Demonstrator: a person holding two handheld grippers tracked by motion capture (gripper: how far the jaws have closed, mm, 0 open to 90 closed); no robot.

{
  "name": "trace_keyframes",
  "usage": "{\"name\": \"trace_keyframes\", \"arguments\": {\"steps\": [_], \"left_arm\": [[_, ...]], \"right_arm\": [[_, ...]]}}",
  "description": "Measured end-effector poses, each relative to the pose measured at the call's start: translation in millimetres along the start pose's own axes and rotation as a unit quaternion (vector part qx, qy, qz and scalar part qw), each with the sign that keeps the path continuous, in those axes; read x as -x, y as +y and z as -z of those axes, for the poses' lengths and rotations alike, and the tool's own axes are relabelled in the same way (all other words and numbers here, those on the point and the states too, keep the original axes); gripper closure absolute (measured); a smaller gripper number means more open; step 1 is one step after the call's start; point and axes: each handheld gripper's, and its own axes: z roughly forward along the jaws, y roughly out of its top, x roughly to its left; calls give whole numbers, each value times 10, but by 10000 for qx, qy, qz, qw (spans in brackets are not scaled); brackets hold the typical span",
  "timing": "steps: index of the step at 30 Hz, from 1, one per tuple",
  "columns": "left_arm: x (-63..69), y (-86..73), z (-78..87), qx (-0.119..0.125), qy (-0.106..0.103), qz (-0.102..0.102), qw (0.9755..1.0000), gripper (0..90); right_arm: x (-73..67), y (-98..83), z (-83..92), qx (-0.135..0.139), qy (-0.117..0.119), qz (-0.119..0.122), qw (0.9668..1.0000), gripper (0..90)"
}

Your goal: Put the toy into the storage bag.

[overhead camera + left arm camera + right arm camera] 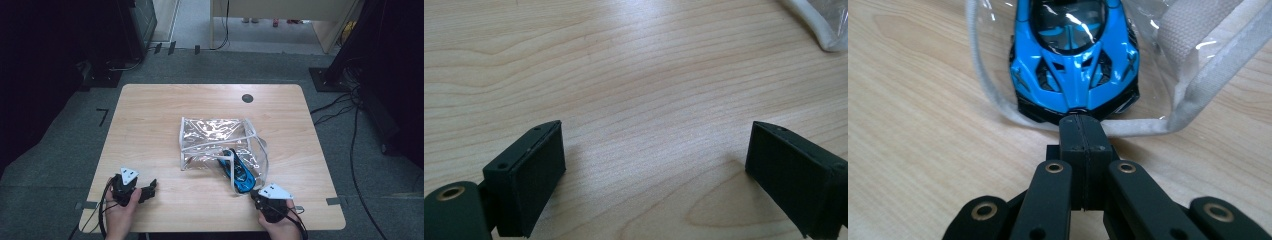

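While both hands sit low at the near edge of the table, the action is all on the right. The right gripper has its two black jaws pressed flat together, no gap between them, and their tips sit right at the white strap that rims the mouth of the clear bag. Whether the strap is actually pinched between the pads cannot be told from the right gripper view; the jaws meet just at its edge. Right behind that strap, nose toward the gripper, sits the blue car, glossy, with a dark windscreen and a black front lip. It lies in the bag's open mouth, clear plastic over its roof and to its side.

From the high view the bag lies on its side near the middle of the table, its opening turned toward the person's right hand, and the car pokes out at the near corner, just ahead of the right gripper.

Over on the left, the left gripper holds nothing. Its jaws stand wide apart over bare wood, tips low to the table. A corner of the bag's white trim peeks in well beyond them. In the high view the left gripper rests near the table's near left corner, well apart from the bag.
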Motion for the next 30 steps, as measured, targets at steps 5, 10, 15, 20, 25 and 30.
{"name": "trace_keyframes", "arguments": {"steps": [5,10,15,20,25,30], "left_arm": [[0,0,0,-1,2,0,10000,91],[1,0,0,0,0,0,10000,91],[1,0,-1,0,0,0,10000,91],[1,0,0,1,0,1,10000,91],[1,0,0,2,0,1,10000,91],[1,0,-1,1,-1,-2,10000,91]], "right_arm": [[8,47,-43,-64,65,-23,10000,900],[23,96,-87,-129,91,-48,9999,900],[47,171,-161,-131,88,-102,9998,900],[43,230,-216,-98,92,-107,9999,900],[54,218,-177,181,110,-119,9997,803],[60,262,-150,386,94,108,9992,475]]}}
